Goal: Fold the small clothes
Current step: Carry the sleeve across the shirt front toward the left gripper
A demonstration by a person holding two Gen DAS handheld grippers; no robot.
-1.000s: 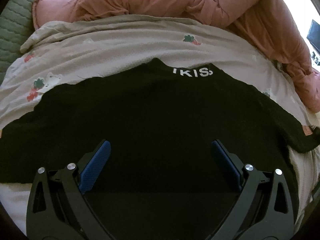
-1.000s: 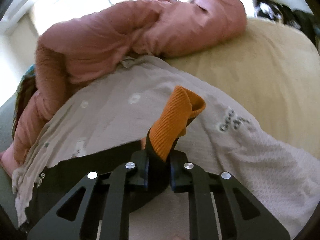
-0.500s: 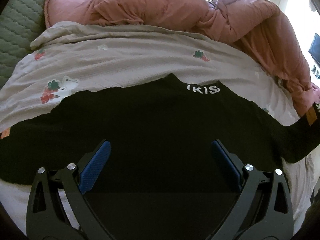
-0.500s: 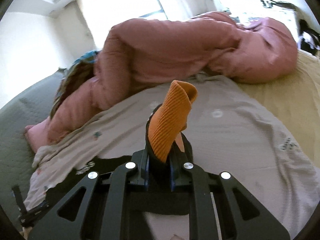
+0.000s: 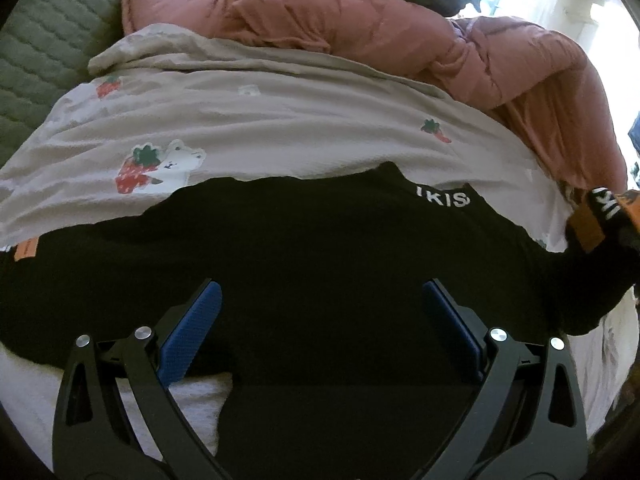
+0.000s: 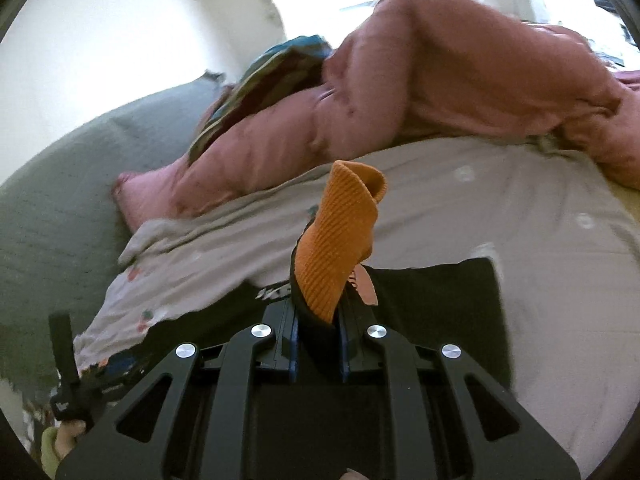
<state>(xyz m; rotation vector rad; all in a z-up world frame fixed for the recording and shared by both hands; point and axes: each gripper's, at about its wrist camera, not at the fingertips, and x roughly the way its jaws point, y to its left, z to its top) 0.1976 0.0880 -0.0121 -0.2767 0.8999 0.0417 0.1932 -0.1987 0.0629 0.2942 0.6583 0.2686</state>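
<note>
**Sleeve cuff lifted in the right gripper, black top spread under the left**

The right gripper (image 6: 316,344) is clenched on the orange cuff (image 6: 340,248) of the black top (image 5: 304,272); the ribbed cuff stands up out of the jaws, and a strip of black sleeve runs down between the blue pads. Ahead of this gripper lies a stretch of bare pale sheet (image 6: 460,208), ending at the heaped pink duvet (image 6: 460,88). To its left, past the sheet's rumpled edge, the grey-green quilt (image 6: 60,208) begins. The view is blurred, so the small prints on the sheet cannot be read.

The left gripper (image 5: 320,312) is released, its jaws wide apart, with the body of the black top lying flat just ahead and between the fingers (image 5: 192,332). Whether the tips touch the cloth cannot be told. The white-lettered collar (image 5: 442,200) is at the top's far edge, ahead and to the right. Beyond it is open sheet with strawberry prints (image 5: 140,168), then the duvet. To the far right the held sleeve rises off the bed, its end cut off by the frame. The left sleeve, with a small orange tag (image 5: 26,250), runs out of view on the left. The top's near hem is hidden behind the gripper body.
</note>
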